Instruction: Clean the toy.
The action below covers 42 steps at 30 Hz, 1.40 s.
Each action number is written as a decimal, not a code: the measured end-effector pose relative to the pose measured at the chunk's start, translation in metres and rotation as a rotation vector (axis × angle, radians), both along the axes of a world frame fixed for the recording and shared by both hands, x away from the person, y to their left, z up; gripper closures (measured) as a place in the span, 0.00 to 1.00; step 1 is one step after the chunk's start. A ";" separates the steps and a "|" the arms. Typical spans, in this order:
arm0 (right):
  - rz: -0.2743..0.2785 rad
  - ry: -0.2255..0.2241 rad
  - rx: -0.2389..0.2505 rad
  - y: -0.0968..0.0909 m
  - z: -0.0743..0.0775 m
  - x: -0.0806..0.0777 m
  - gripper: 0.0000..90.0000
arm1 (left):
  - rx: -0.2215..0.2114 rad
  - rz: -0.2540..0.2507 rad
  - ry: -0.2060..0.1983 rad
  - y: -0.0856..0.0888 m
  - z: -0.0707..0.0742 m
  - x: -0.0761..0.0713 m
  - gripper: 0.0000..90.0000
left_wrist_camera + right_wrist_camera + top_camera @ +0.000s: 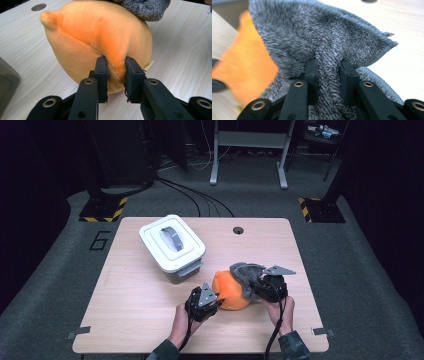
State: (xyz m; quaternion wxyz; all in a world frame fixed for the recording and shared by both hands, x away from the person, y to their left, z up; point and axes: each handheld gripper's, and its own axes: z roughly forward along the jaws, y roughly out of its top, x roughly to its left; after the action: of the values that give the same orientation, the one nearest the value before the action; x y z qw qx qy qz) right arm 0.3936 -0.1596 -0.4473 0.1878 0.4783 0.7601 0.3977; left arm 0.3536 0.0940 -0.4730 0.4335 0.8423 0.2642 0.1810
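Note:
An orange plush toy (231, 291) lies on the wooden table (150, 320), with a grey knitted cloth (246, 272) draped over its far right side. My left gripper (214, 301) is shut on a fold of the orange plush toy (100, 40) at its near left side, its pads pinching the fabric. My right gripper (256, 287) is shut on the grey cloth (327, 37), a bunch of the knit squeezed between its jaws. Orange plush (249, 65) shows blurred beside the cloth in the right gripper view.
A white lidded box (171, 245) with a grey handle stands at the back left of the table. A round cable hole (238, 230) lies near the far edge. Dark floor, cables and a metal frame lie beyond.

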 end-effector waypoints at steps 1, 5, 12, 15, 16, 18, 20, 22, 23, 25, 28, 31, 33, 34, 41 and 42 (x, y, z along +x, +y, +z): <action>0.005 -0.018 0.009 -0.001 0.003 -0.002 0.79 | 0.000 -0.001 -0.003 0.000 0.000 0.000 0.83; 0.078 -0.045 0.061 0.015 0.022 -0.013 0.79 | 0.009 -0.009 -0.008 -0.001 0.001 0.000 0.83; 0.146 -0.062 -0.042 0.050 0.017 -0.012 0.80 | -0.003 0.003 0.008 0.003 0.000 0.002 0.83; 0.129 -0.052 -0.034 0.044 0.013 -0.010 0.80 | -0.001 0.001 0.000 0.002 0.000 0.001 0.83; 0.120 -0.051 -0.038 0.041 0.013 -0.009 0.80 | -0.003 0.001 0.000 0.002 0.000 0.001 0.83; 0.098 -0.045 -0.040 0.035 0.010 -0.007 0.80 | -0.008 0.003 0.003 0.002 -0.001 0.001 0.83; 0.075 -0.043 -0.052 0.027 0.007 -0.005 0.80 | -0.010 0.003 0.007 0.002 -0.001 0.001 0.83; 0.053 -0.026 -0.031 0.019 0.002 -0.002 0.80 | -0.017 0.004 0.007 0.002 -0.001 0.001 0.83; 0.052 -0.022 -0.031 0.017 0.000 -0.001 0.80 | -0.016 0.002 0.008 0.002 -0.001 0.001 0.82; 0.049 -0.013 -0.006 0.014 -0.003 0.000 0.80 | -0.017 0.011 0.007 0.001 0.000 0.001 0.76; 0.043 -0.010 -0.010 0.015 -0.003 0.001 0.80 | -0.004 0.021 0.007 0.001 0.002 -0.002 0.63; 0.039 -0.008 -0.008 0.014 -0.003 0.002 0.80 | 0.008 0.020 0.002 0.002 0.003 -0.006 0.69; 0.038 -0.008 0.001 0.014 -0.004 0.002 0.80 | 0.005 0.020 -0.001 0.002 0.001 -0.007 0.79; 0.037 -0.011 -0.003 0.013 -0.004 0.001 0.80 | 0.005 0.022 -0.004 0.001 0.001 -0.007 0.82; 0.070 -0.067 0.039 0.020 0.022 -0.014 0.79 | -0.006 0.000 -0.022 -0.001 0.002 -0.008 0.90; 0.097 -0.074 0.032 0.028 0.027 -0.019 0.79 | -0.004 -0.009 -0.024 -0.002 0.002 -0.008 0.91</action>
State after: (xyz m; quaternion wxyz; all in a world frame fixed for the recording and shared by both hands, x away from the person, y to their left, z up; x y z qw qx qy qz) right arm 0.3749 -0.1320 -0.4204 0.1886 0.4288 0.7684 0.4360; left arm 0.3457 0.0923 -0.4706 0.4392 0.8403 0.2556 0.1887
